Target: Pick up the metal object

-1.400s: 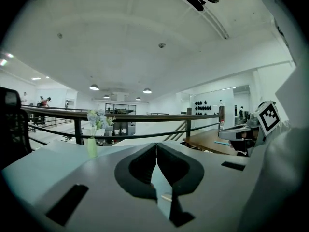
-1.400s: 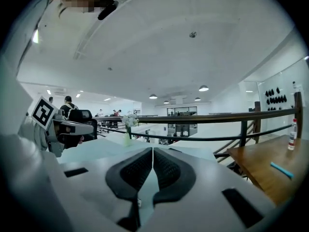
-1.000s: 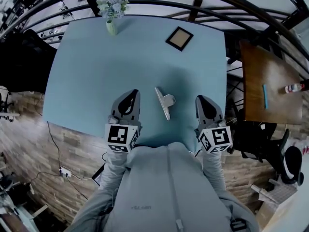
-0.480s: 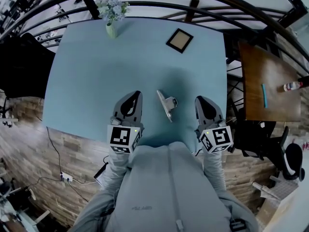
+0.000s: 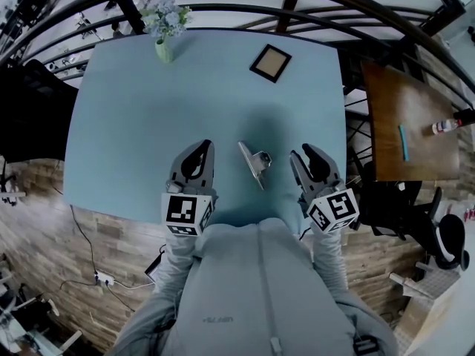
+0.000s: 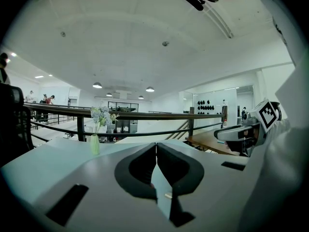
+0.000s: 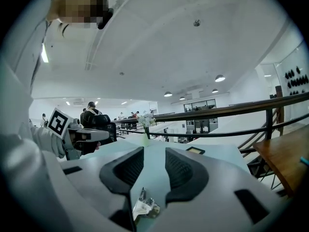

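Lying flat on the light blue table (image 5: 133, 117), the metal object (image 5: 254, 164) is found close to the near edge, between the two grippers and touched by neither. Beside it, the right gripper (image 5: 303, 151) is held with its jaws parted; they have just been opening, and nothing is clasped between the pads. On the other side, the left gripper (image 5: 205, 145) is held with its jaws brought together at the tips, and nothing is gripped by them. Farther off, a vase of flowers (image 5: 165, 28) and a small picture frame (image 5: 269, 63) are set near the far edge. A wooden table (image 5: 404, 124) is seen beyond the right side.
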The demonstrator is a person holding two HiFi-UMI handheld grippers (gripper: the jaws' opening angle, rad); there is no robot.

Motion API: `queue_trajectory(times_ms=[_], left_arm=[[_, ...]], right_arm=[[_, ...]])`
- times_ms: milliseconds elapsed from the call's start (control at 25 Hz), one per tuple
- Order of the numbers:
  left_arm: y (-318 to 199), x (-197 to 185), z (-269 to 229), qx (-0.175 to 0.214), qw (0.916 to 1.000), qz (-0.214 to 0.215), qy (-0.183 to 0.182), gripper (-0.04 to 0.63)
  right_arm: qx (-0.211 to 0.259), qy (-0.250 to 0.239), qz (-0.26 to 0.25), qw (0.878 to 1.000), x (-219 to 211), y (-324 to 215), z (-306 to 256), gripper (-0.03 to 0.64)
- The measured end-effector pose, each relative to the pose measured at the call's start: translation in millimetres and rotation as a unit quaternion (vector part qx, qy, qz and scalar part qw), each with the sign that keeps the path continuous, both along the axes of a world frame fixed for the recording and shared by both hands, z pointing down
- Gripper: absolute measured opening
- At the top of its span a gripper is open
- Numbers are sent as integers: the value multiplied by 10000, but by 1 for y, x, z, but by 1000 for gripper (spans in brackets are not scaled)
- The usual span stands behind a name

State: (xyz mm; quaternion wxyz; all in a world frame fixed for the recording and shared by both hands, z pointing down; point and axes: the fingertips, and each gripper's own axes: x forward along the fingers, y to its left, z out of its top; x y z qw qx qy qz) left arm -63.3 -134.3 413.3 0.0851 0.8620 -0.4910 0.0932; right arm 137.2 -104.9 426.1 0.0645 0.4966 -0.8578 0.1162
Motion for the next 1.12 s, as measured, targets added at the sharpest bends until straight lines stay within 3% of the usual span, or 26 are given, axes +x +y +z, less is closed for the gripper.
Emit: queue_trajectory(times_ms=[240, 480, 1120], left_arm=[[-3, 5, 2, -22, 10000, 79, -7, 28], [-4, 11, 4, -45, 9999, 151, -13, 28], [-2, 10, 16, -198, 9998, 93, -30, 28]], right_arm=[[-232, 28, -254, 9994, -3, -3, 11, 212], [-462, -4, -492, 9977, -4, -3, 23, 261], [-1199, 74, -948, 9882, -30, -4, 88, 270]])
